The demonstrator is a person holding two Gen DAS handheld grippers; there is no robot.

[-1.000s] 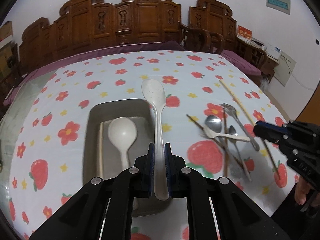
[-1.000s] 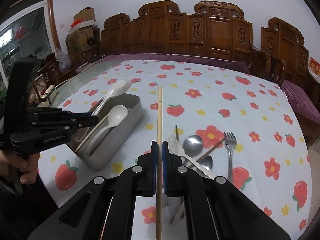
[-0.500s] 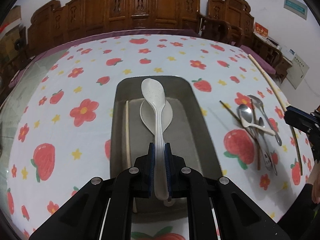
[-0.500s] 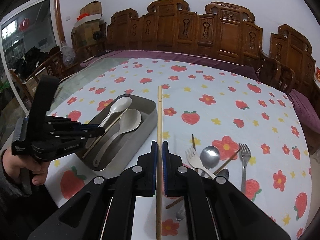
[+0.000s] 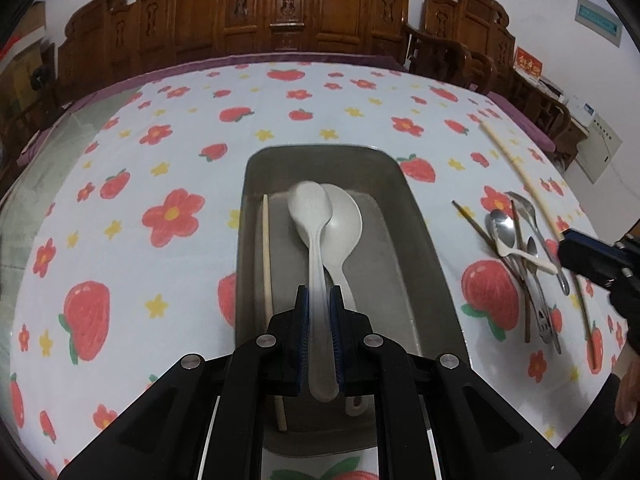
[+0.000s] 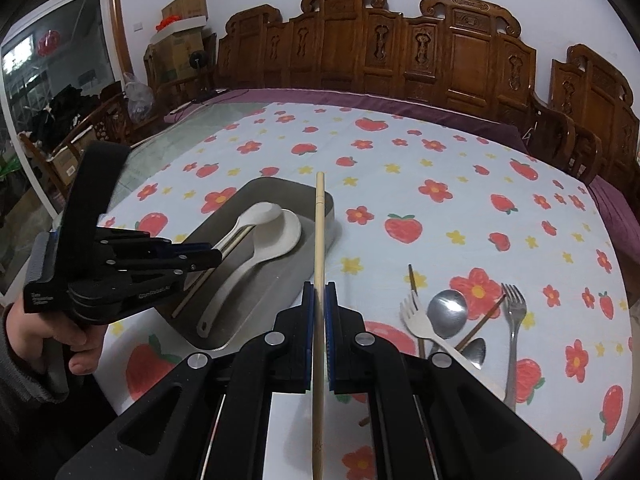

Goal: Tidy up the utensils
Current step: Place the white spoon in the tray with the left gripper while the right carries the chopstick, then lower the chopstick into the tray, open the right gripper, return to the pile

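Here the left tool [image 5: 320,336], clamped mid-handle on a light, rigid, probably slippery plastic spoon [image 5: 314,220], held it over the tray [image 5: 420,240], while the right tool [image 6: 319,336] gripped a stiff bamboo chopstick [image 6: 319,240].

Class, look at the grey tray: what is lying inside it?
Inside the grey tray lie a pale chopstick and a white spoon; a second white spoon, held above, covers part of it.
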